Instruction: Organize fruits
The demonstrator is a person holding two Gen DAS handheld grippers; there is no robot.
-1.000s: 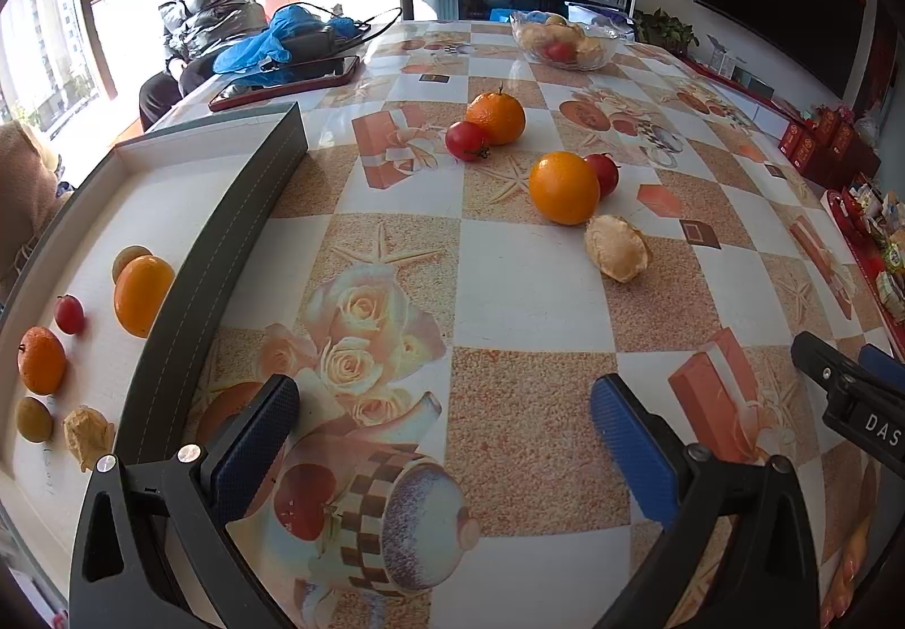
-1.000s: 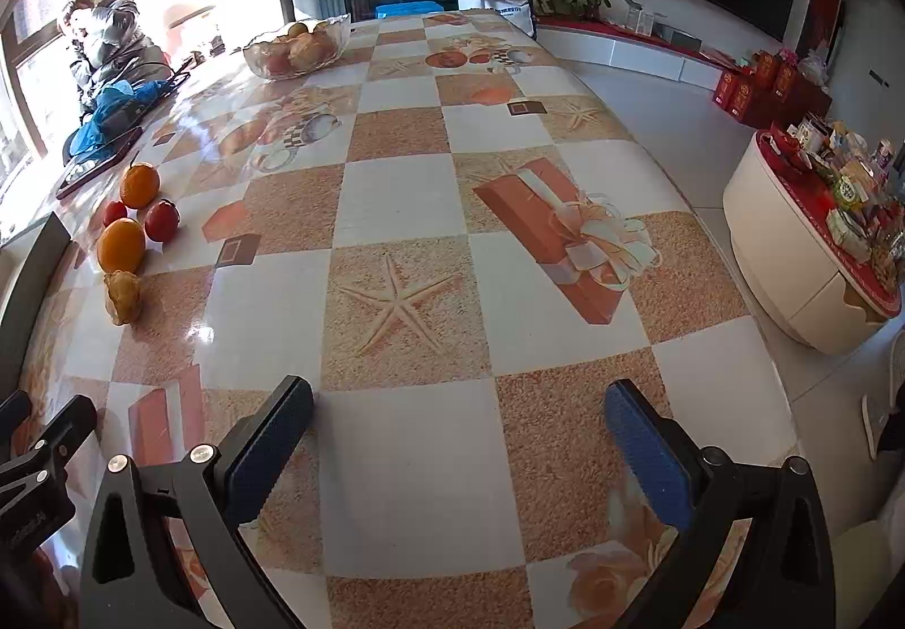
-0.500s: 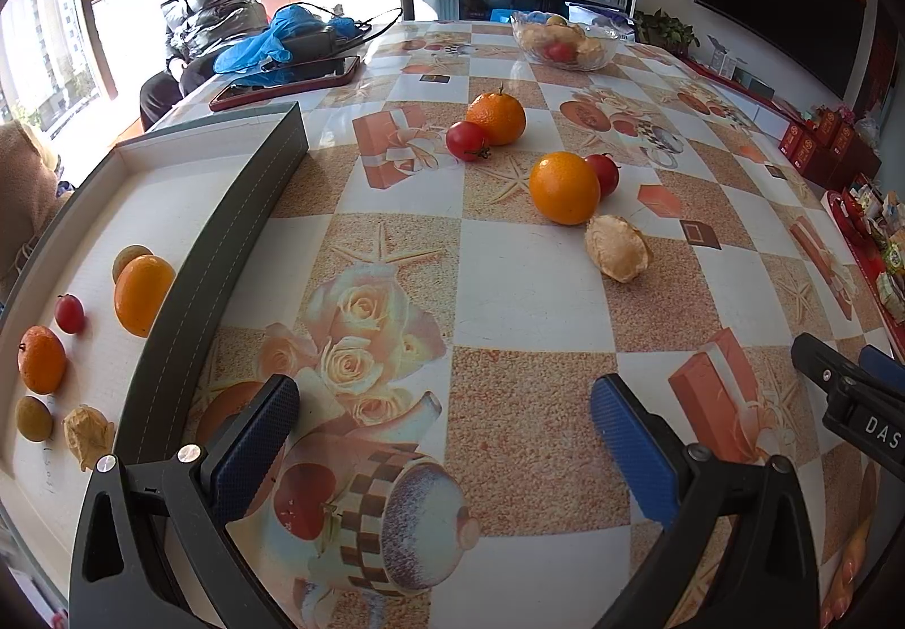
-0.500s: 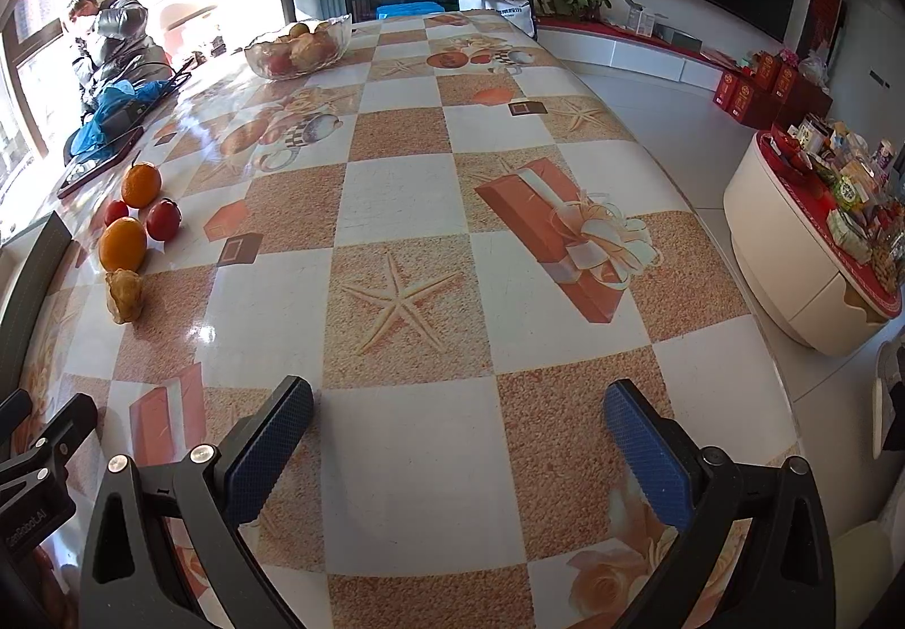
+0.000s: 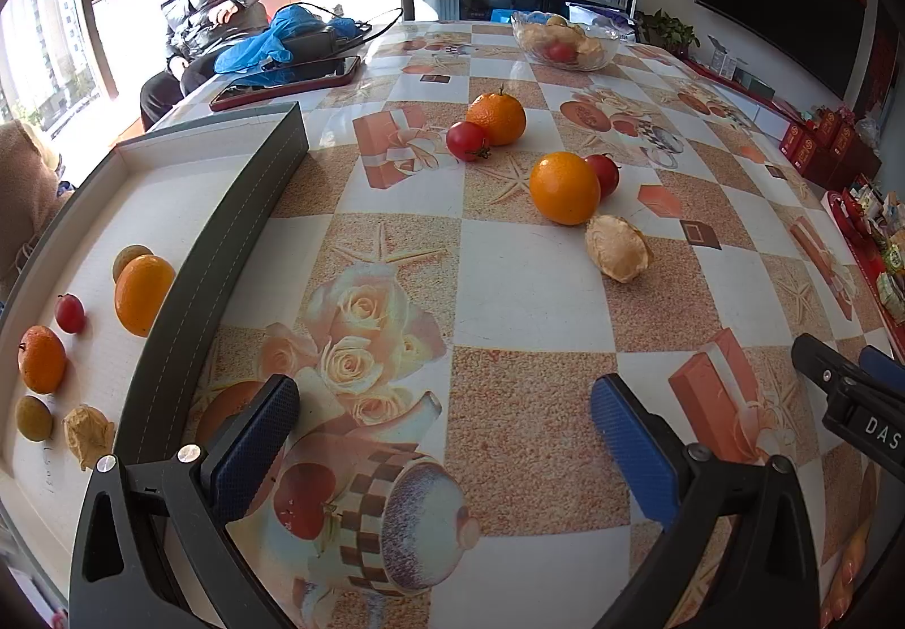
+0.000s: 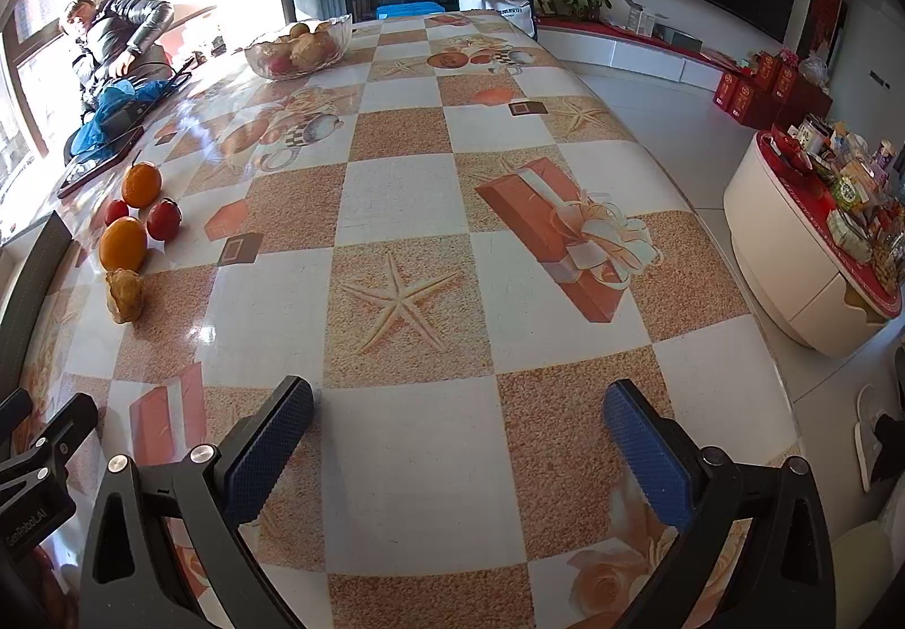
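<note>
**Loose fruit on the bench, both grippers wide and empty**

A long bench (image 5: 509, 289) covered with a checked, printed cloth is seen in both wrist views. At its left side a shallow white tray (image 5: 186, 199) with a dark grey rim is set, and six pieces of fruit are laid in it: an orange (image 5: 142, 294), a tangerine (image 5: 41, 358), a small red fruit (image 5: 69, 313), two small brownish-green ones and a papery beige husk (image 5: 86, 434). A glass bowl (image 5: 565, 42) of fruit is placed at the far end of the bench.

Five loose pieces are grouped on the cloth, well apart from the tray: a large orange (image 5: 564, 188) with a red tomato (image 5: 604, 173) touching it behind, a stemmed tangerine (image 5: 496, 118) with a second tomato (image 5: 466, 140) just beside it, and a dried husk (image 5: 616, 248) nearest the camera (close by the large orange).

The left gripper (image 5: 444, 431) is held over the near bench with its jaws spread wide and nothing between them. The right gripper (image 6: 458, 431) is likewise spread wide and empty, over bare cloth well apart from the fruit
</note>
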